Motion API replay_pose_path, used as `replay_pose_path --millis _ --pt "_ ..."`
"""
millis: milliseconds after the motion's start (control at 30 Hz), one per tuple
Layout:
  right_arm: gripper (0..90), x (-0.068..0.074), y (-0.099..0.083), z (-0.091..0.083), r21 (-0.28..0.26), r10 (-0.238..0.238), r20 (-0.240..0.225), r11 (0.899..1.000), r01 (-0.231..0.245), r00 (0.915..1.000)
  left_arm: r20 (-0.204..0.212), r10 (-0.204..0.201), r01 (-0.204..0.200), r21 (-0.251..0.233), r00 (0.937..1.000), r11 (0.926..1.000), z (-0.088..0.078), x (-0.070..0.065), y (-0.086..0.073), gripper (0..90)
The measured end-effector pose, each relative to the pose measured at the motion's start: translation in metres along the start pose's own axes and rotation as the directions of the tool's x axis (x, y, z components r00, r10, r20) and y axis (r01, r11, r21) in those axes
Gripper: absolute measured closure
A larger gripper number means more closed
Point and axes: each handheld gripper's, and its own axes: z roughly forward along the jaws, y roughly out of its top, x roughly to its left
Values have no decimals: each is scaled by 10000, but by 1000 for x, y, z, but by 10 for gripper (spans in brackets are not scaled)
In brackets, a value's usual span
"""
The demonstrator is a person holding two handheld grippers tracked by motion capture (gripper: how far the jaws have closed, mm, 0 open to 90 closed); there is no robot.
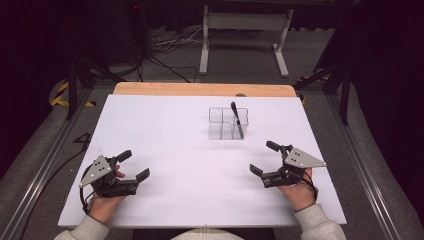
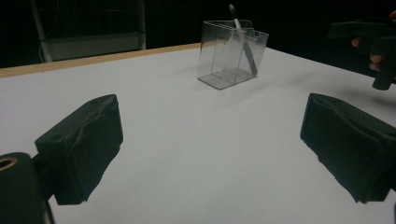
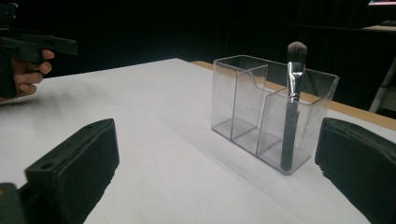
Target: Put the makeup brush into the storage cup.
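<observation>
Brush (image 3: 292, 100) leans in clear organizer (image 3: 243, 105), handle blurred behind plastic; both grippers' jaws apart, empty.

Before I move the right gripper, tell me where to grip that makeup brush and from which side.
Grip the makeup brush at the metal ferrule just under its bristles, coming down from above. It stands handle-down in an end compartment of the clear organizer, whose walls block the handle, so only the top sticks out.
</observation>
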Motion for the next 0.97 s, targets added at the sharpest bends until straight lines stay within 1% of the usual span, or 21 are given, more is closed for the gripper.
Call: replay_pose_path --millis 67,200,267,400,433,467,500,533,600,667,867,967 --pt "0 0 -2 1 25 37 27 10000 -37 10000 31 91 -91 10 10000 10000 0 0 0 64" --pt "0 1 -8 3 61 126 123 9999 -127 9998 70 37 -37 -27 10000 10000 0 0 -1 57" --pt "1 0 -11 3 47 250 180 9997 -251 9995 83 -14 15 -42 10000 10000 1 2 -2 55" --pt "0 -2 -15 4 88 454 320 9989 -458 9985 22 -6 6 -34 10000 10000 2 6 -5 55" --pt "0 -2 -15 4 88 454 320 9989 -458 9985 24 7 -7 31 10000 10000 2 8 -5 55" --pt "0 -3 -17 3 46 542 440 9985 -545 9976 -49 -31 31 18 10000 10000 3 9 -6 55" --pt "0 -3 -17 3 77 590 444 9982 -594 9973 -25 -55 55 59 10000 10000 3 10 -6 55" --pt "0 -4 -18 3 94 616 429 9980 -620 9972 -57 29 -29 -24 10000 10000 2 10 -6 55" --pt "0 -4 -18 3 97 616 433 9980 -620 9972 -85 31 -32 -66 10000 10000 2 9 -6 55" --pt "0 -4 -18 4 153 614 441 9980 -621 9971 -59 166 -166 -40 9998 9999 3 9 -6 55" --pt "0 -4 -18 4 135 579 422 9982 -586 9974 -55 65 -65 -42 10000 10000 4 10 -6 54" --pt "0 -6 -18 3 111 733 430 9972 -738 9964 -11 -40 40 -31 10000 10000 4 10 -6 54"
